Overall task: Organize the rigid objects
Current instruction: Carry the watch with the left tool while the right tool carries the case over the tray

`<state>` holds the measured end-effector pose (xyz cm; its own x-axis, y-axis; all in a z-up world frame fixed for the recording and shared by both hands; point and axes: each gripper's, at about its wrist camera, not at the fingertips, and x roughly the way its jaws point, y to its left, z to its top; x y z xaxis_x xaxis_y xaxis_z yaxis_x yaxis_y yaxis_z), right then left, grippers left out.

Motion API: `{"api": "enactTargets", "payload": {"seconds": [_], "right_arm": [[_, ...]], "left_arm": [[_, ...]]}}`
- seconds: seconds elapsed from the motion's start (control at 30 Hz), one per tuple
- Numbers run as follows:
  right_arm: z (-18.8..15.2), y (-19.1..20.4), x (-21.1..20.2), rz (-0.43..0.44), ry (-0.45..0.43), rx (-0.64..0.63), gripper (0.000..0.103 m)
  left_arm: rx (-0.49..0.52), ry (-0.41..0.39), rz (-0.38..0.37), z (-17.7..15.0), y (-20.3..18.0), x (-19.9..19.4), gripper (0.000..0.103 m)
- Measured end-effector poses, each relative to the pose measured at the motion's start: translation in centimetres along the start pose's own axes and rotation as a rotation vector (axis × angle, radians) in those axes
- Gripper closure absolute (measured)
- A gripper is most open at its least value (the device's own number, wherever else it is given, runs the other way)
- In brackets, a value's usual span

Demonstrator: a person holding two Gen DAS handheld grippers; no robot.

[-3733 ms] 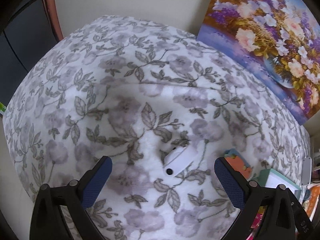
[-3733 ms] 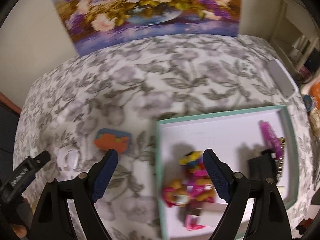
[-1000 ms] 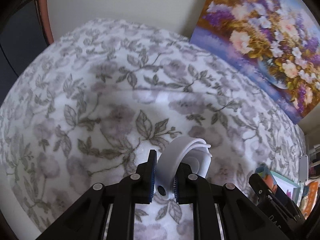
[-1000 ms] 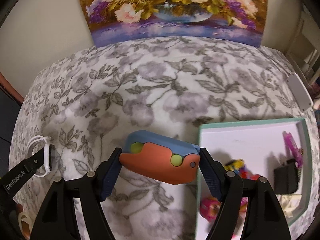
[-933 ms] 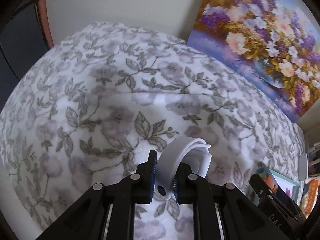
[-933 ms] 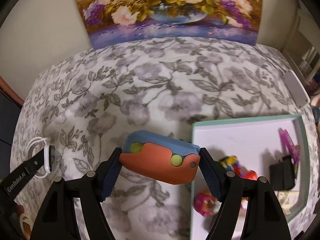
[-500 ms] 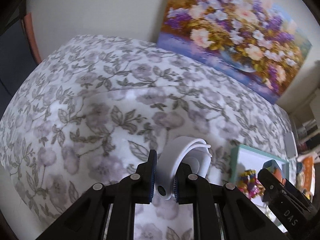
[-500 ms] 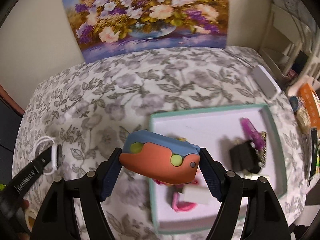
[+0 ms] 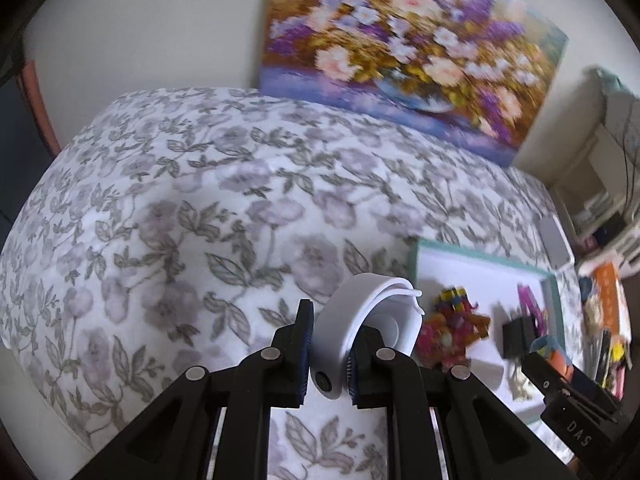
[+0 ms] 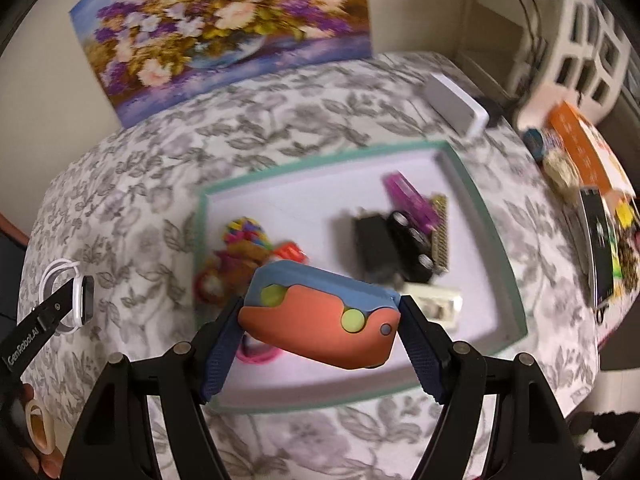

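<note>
My left gripper (image 9: 327, 354) is shut on a white ring-shaped band (image 9: 360, 320), held upright above the flowered cloth, just left of the tray. The band (image 10: 78, 300) also shows at the far left of the right wrist view. My right gripper (image 10: 320, 320) is shut on an orange and blue toy (image 10: 320, 316) with yellow-green dots, hanging over the near part of a green-rimmed white tray (image 10: 496, 256). The tray (image 9: 416, 256) holds colourful toys (image 10: 248, 240), a black block (image 10: 376, 244), a purple piece (image 10: 408, 196) and a cream piece (image 10: 436, 304).
A flower painting (image 10: 224, 28) leans on the wall behind the table. A white box (image 10: 456, 108) lies beyond the tray. Orange packaging (image 10: 580, 140) and small clutter sit at the right edge. White shelving (image 10: 580, 52) stands at the far right.
Both grippers have swung right with their loads. The orange and blue toy now hangs over the tray, and the white band has come up close to the tray's left rim.
</note>
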<state>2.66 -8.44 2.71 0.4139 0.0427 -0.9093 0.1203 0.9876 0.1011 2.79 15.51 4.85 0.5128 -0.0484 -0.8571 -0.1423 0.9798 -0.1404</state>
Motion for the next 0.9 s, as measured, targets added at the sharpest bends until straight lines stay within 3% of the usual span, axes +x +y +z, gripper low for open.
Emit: {"api": "enactTargets", "payload": {"seconds": [0.47,0.9], "right_arm": [[-1.5,-4.8,2.7,-0.06,0.094,0.05,0.026],[-1.7,-5.1,4.5,-0.08,0.145,0.026,0.026]], "left_arm": [[0.211,0.145,-0.032,-5.2,-8.7,3.1,0.087],[0.298,0.234,-0.005,-7.3,-11.1,5.8,0.086]]}}
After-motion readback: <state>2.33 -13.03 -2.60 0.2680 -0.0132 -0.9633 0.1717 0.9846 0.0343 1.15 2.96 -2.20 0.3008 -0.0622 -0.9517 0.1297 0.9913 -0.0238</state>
